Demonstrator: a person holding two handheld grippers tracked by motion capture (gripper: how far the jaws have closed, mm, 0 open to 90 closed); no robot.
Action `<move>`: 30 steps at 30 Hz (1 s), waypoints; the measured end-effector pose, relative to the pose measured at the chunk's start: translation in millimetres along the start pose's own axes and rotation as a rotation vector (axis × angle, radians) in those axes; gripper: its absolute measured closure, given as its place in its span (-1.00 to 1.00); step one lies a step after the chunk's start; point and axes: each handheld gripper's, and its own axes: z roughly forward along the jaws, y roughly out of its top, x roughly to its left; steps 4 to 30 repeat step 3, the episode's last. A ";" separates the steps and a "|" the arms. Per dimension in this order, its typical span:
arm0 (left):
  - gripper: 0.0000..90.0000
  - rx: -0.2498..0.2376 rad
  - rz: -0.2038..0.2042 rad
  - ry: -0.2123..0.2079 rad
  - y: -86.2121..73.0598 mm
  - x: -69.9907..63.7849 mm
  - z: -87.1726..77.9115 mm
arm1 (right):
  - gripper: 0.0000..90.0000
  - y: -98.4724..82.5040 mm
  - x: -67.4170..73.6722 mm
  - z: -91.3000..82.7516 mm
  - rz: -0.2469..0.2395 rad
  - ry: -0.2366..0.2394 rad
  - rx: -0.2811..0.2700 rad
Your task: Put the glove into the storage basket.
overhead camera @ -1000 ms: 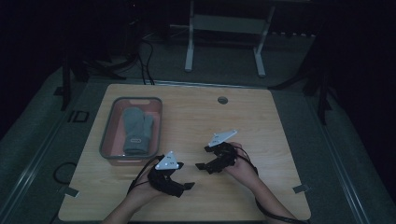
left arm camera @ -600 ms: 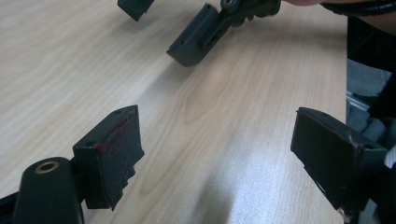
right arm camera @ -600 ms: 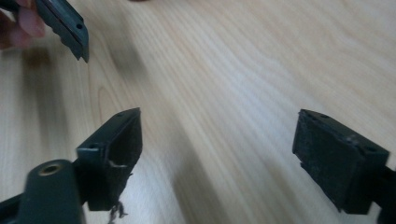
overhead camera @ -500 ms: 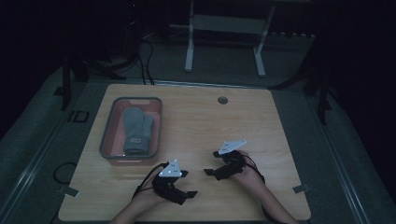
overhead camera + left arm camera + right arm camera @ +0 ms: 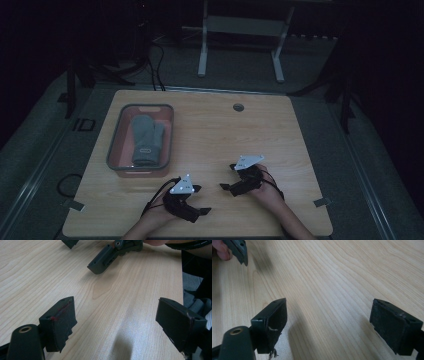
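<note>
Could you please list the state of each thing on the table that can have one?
Left claw: open, nothing between its jaws, low over bare wood.
Right claw: open, nothing between its jaws, low over bare wood.
Grey mitten: lying flat inside the tray, untouched.
Tray: uncovered, resting on the table, holding the mitten.

Bare surface (image 5: 225,135) ahead of my jaws gives free passage across the middle and right. Bin (image 5: 116,145) with grey mitten (image 5: 144,140) blocks far left; small grommet (image 5: 238,107) near far edge.
</note>
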 end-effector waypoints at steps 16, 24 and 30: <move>-0.63 -0.001 0.003 -0.002 0.0 -0.2 0.0 | -0.68 -0.7 -0.6 -0.2 0.007 -0.001 0.003; -0.63 -0.001 0.003 -0.002 0.0 -0.2 0.0 | -0.68 -0.7 -0.6 -0.2 0.007 -0.001 0.003; -0.63 -0.001 0.003 -0.002 0.0 -0.2 0.0 | -0.68 -0.7 -0.6 -0.2 0.007 -0.001 0.003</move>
